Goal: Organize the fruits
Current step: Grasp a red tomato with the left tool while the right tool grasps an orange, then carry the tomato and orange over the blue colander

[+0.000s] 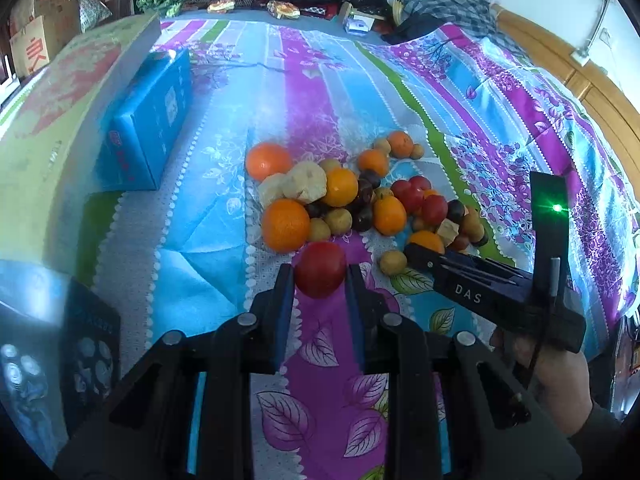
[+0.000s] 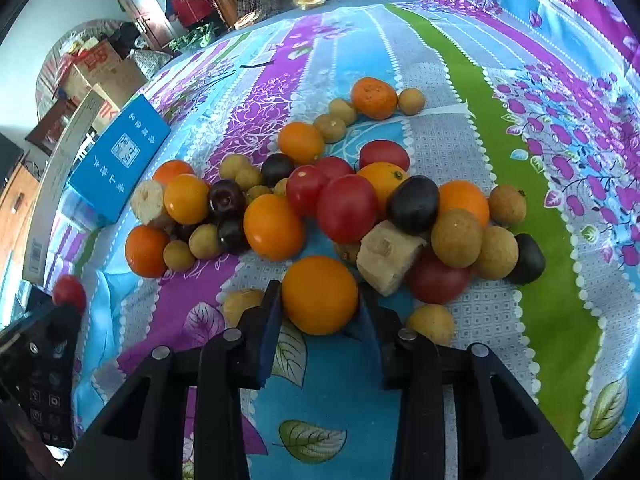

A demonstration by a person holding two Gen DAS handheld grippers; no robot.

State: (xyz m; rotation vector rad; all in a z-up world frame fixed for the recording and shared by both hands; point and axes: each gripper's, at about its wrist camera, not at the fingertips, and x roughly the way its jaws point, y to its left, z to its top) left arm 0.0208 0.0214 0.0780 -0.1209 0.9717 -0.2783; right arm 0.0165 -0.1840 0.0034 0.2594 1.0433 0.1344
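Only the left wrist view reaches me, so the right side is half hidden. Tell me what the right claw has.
Observer: The right claw is shut on an orange at the near edge of the pile.
Operator: Report anything hidden behind it.
Observer: A small brown fruit lies on the cloth beside its right finger, apart from the orange.
Operator: Check the left claw from there.
Observer: Its red fruit shows at the far left, well apart from the pile.
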